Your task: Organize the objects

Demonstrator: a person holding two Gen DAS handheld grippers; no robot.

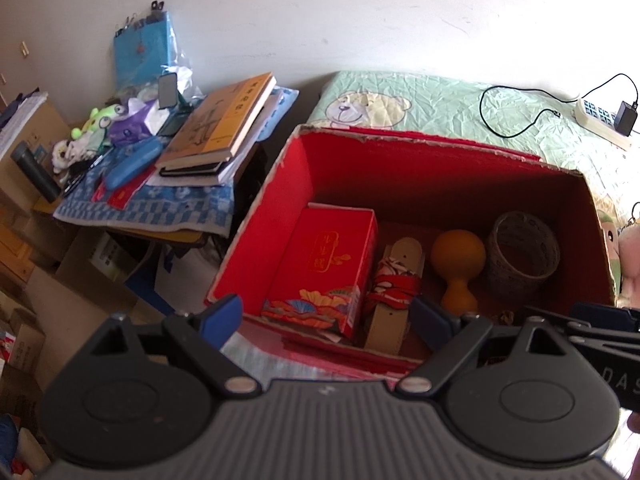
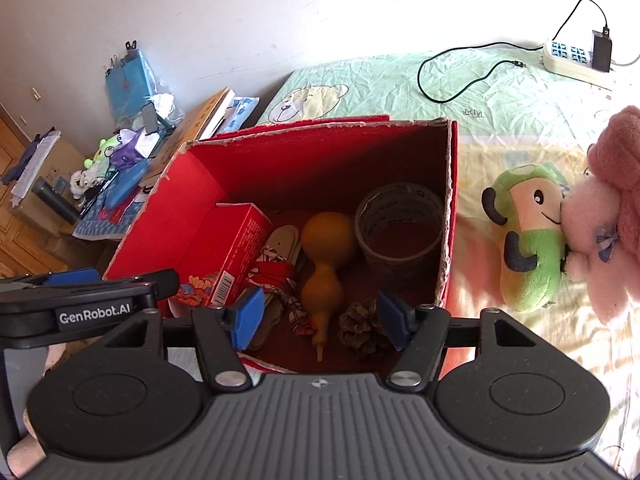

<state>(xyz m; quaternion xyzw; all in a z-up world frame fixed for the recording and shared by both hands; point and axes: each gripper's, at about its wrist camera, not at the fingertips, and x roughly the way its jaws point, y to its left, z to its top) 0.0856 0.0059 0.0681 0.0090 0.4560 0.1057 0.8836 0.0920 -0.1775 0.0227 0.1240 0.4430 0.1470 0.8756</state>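
Risks at this moment arise from crowding inside the red box (image 2: 192, 184), which stands on the bed sheet (image 2: 500, 80) and already holds a red carton (image 2: 228, 240) at left, a wrapped sandal (image 2: 280, 268), an orange gourd (image 2: 326, 256), a tape roll (image 2: 400, 232) at far right and a pine cone (image 2: 364, 326) at the near wall. Judged from this layout, a gripper lowered carelessly could topple the leaning carton onto the sandal, snap the gourd's thin stem, or catch the box's ragged rim and drag the box across the sheet; the two grippers, side by side above the near rim, could also knock each other. Right gripper (image 2: 320, 320): jaws spread, nothing between the pads, hovering over the gourd and pine cone without visible contact. Left gripper (image 1: 328, 316): jaws spread wide, empty, poised over the carton and sandal. Two plush toys, a green one (image 2: 524, 240) and a pink one (image 2: 600, 220), lie outside, right of the box, seemingly awaiting storage.
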